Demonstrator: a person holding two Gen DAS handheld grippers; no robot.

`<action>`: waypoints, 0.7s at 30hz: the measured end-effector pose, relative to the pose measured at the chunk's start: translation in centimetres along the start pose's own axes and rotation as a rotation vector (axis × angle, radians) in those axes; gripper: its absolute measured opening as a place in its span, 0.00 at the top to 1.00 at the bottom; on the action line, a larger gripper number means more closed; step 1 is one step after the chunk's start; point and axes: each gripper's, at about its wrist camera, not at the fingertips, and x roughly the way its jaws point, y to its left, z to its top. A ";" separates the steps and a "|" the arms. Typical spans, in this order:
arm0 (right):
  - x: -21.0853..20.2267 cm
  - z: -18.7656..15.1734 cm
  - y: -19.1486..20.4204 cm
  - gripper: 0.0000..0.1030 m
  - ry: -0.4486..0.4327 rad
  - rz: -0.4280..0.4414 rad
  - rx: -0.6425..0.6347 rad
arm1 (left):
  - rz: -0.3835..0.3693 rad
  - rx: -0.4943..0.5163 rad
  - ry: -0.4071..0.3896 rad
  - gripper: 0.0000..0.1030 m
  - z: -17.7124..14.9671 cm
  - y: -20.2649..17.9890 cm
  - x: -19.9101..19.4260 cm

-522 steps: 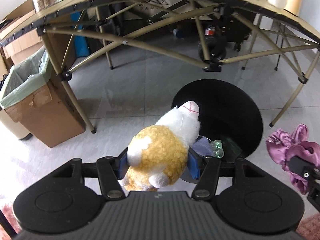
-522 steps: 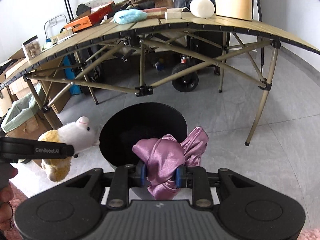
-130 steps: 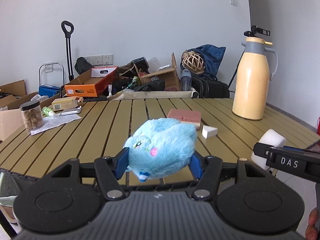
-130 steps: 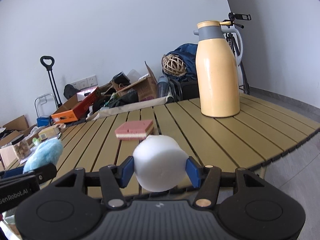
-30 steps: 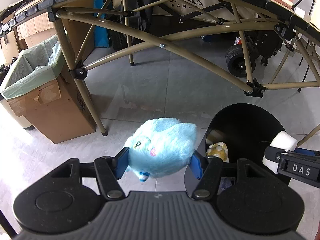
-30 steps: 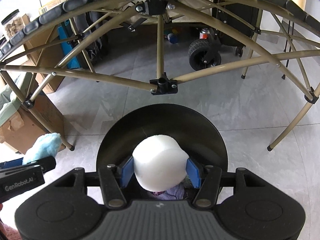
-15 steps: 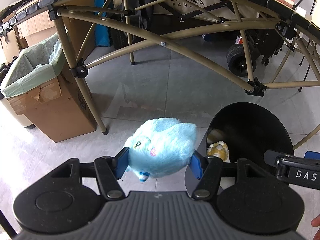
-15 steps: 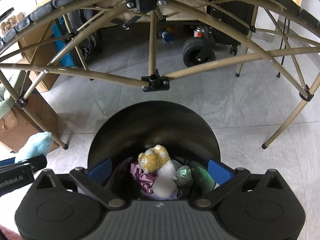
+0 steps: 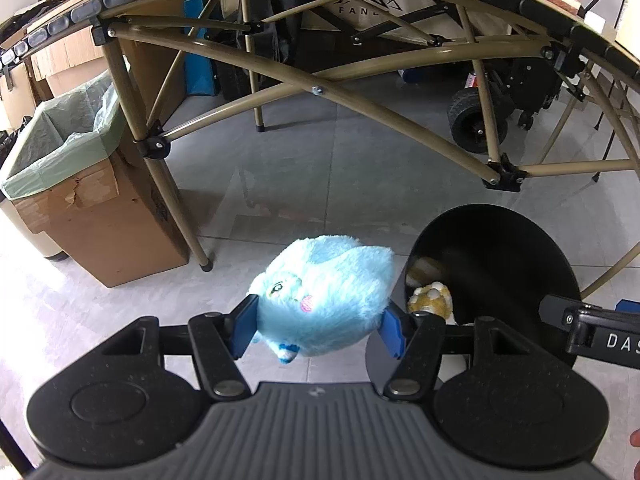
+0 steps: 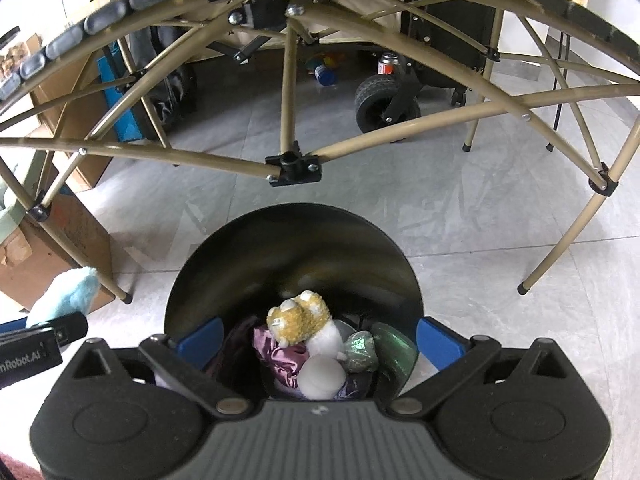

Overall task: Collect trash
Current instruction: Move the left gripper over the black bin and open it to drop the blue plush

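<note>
Left gripper (image 9: 320, 330): blue pads clamped on either side of a fluffy light-blue plush toy (image 9: 324, 304), which hangs clear of the grey tiled floor (image 9: 320, 184). The toy's embroidered face is turned toward the camera and slightly left. It sits just beside the left rim of the round black plastic trash bin (image 9: 520, 248), outside the opening, not over it.

Right gripper (image 10: 320, 338): jaws spread wide, nothing between the blue pads. It is poised directly above the bin mouth, one pad near each side of the rim. From the left wrist view only its black finger tip shows, at the bin's right edge.

Bin contents, right wrist view: a white foam ball (image 10: 322, 376) lies on top near the near wall, touching a crumpled mauve satin cloth (image 10: 280, 356) to its left. Behind it is a yellow-and-white plush animal (image 10: 302, 320), resting against the cloth. A shiny greenish wrapper (image 10: 362, 352) lies to the right of the ball, close to the right wall.

Surroundings: the bin stands on the floor in front of a folding table with a tan tubular frame (image 10: 288, 80). A cardboard box lined with a pale green plastic bag (image 9: 80, 184) stands by the table's left leg, well apart from the bin.
</note>
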 end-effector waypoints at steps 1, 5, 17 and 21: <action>-0.2 0.0 -0.2 0.00 -0.005 -0.001 0.001 | -0.002 0.002 -0.003 0.40 0.0 -0.1 -0.1; -0.9 0.1 -1.0 0.00 -0.021 -0.006 0.006 | -0.004 0.019 -0.010 0.40 -0.1 -0.6 -0.4; -2.5 0.2 -4.5 0.00 -0.062 -0.029 0.067 | -0.042 0.095 -0.045 0.40 -0.4 -3.9 -1.8; -3.1 0.2 -5.7 0.00 -0.077 -0.037 0.092 | -0.062 0.138 -0.049 0.40 -0.6 -5.6 -1.9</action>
